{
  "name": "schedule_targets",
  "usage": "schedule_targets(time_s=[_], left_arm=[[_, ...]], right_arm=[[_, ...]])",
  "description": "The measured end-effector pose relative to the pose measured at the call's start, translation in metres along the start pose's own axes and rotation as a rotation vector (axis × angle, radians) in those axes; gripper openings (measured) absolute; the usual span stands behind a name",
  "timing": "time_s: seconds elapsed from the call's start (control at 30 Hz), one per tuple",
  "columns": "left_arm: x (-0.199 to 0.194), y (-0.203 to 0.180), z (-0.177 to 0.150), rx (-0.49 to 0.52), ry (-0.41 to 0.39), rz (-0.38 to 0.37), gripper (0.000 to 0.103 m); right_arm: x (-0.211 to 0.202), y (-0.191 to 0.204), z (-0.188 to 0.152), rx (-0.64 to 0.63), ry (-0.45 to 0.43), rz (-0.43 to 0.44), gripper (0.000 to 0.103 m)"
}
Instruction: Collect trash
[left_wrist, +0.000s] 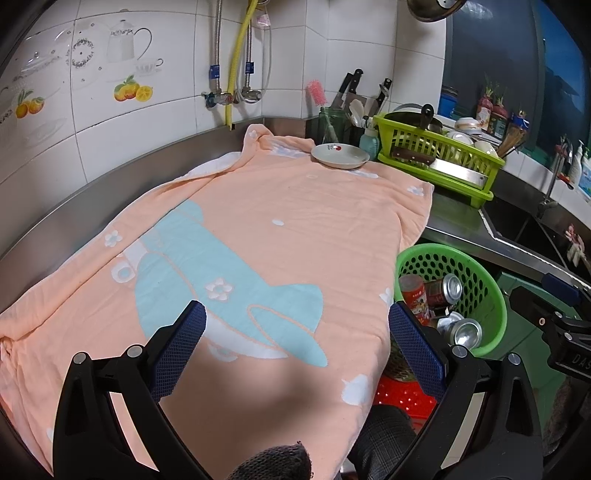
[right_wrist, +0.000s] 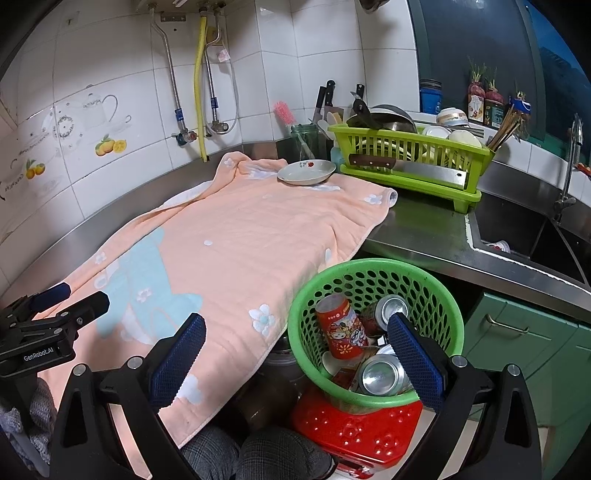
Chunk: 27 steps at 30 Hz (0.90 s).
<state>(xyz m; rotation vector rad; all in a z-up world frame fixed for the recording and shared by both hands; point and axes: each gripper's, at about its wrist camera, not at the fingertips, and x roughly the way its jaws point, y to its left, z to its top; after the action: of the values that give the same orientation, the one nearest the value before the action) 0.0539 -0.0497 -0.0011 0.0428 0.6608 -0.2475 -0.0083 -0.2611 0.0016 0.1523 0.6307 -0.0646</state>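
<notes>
Left gripper (left_wrist: 297, 332), fingers spread and holding nothing, hovers over the peach terry towel (left_wrist: 258, 229) overhanging the steel counter's front edge; just beside that edge, the right gripper (right_wrist: 297, 345), likewise spread, hangs above the round green perforated plastic basket (right_wrist: 436, 295) holding crushed red-and-silver drink cans (right_wrist: 341, 326).

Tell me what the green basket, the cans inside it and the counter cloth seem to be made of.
Green basket: glossy moulded plastic, judging by its regular round perforations. Cans: thin metal, probably aluminium, with shiny silver ends and printed red sides. Cloth: soft matte woven cotton or towelling, wrinkled and draping over the counter edge.
</notes>
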Motion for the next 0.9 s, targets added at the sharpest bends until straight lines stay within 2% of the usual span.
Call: schedule_targets(time_s=[0.9], left_arm=[[-0.0035,-0.0046,0.0010,0.012,-0.027,0.007,0.098]], right_arm=[[-0.0009,0.0004,-0.0017,0.003,-0.002,-0.010,0.095]])
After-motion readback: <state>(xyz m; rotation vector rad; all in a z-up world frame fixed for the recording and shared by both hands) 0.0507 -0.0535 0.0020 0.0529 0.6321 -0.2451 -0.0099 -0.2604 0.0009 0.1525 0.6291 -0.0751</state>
